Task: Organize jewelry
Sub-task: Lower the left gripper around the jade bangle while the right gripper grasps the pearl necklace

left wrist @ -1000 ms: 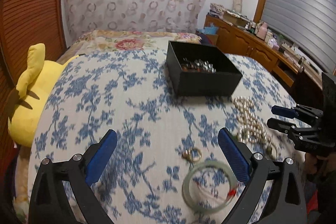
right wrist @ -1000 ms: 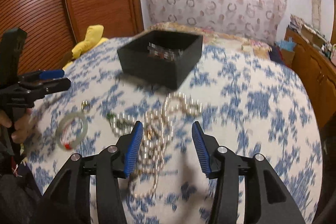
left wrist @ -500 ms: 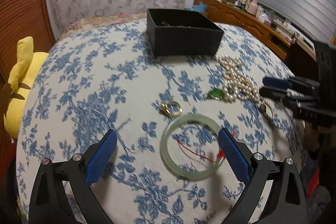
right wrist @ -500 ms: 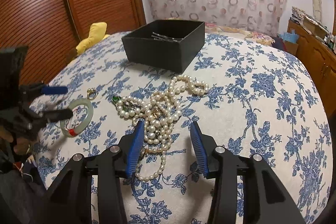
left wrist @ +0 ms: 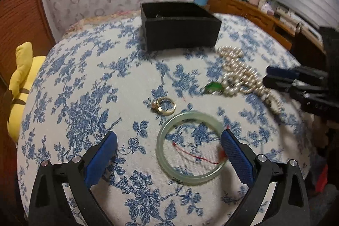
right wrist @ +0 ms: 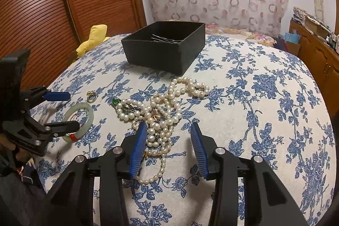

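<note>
A pale green jade bangle [left wrist: 190,147] with a red thread lies on the blue floral cloth, partly between the fingers of my open left gripper [left wrist: 168,141]; its right finger touches or overlaps the bangle's rim. A gold ring [left wrist: 164,106] lies just beyond the bangle. A tangled pearl necklace [right wrist: 163,111] with a green pendant [right wrist: 116,101] lies ahead of my open right gripper [right wrist: 168,132], its lower strands between the fingers. A black box [right wrist: 165,47] stands farther back holding silver pieces.
A yellow plush toy [left wrist: 20,86] sits at the left edge of the bed. A brown slatted wardrobe [right wrist: 53,3] stands on the left and a wooden dresser [left wrist: 254,14] with clutter on the right. The bed's cloth [right wrist: 264,99] stretches to the right of the pearls.
My left gripper has moved forward and lower, so the bangle now sits between its fingers. My right gripper has closed in on the pearl necklace. Both stay open.
</note>
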`<action>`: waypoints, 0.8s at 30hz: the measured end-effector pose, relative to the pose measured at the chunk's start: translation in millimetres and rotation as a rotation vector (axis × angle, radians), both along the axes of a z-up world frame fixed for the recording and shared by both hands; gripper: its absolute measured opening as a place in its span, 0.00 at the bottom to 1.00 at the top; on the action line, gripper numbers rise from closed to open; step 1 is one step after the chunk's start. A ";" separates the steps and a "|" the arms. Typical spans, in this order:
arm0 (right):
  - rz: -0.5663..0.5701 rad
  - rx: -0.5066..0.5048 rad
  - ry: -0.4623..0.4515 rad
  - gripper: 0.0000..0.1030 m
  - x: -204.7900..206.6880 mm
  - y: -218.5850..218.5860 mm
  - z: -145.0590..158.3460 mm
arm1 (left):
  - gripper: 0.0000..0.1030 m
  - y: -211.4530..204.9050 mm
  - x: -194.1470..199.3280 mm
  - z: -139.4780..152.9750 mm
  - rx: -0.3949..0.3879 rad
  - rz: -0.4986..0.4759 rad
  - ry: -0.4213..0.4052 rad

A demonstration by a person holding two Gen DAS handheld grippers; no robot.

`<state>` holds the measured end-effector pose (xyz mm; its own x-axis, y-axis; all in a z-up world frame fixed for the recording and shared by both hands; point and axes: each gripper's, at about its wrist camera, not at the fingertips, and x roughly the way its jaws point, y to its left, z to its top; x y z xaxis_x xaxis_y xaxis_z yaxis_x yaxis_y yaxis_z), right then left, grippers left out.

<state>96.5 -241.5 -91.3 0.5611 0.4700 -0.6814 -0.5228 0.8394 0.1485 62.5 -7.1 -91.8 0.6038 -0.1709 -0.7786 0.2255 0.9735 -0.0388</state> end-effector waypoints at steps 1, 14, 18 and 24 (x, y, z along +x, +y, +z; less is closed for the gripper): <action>-0.001 -0.001 -0.001 0.44 0.2 0.4 -0.5 | 0.92 0.0 -1.7 2.6 -0.014 -0.005 -0.002; 0.001 -0.009 -0.003 0.44 0.1 0.8 -2.6 | 0.89 -27.1 -6.3 -8.7 0.039 -0.084 0.007; -0.001 -0.015 0.003 0.44 1.0 1.2 -3.0 | 0.67 -26.8 -12.3 -6.1 0.058 -0.084 -0.031; 0.004 -0.063 -0.006 0.25 6.4 9.6 0.6 | 0.67 -20.3 -15.5 -4.6 0.013 -0.075 -0.042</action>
<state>102.9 -231.9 -90.7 0.5633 0.4287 -0.7063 -0.5269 0.8449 0.0926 47.0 -27.4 -96.4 0.6218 -0.2068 -0.7554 0.2991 0.9541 -0.0151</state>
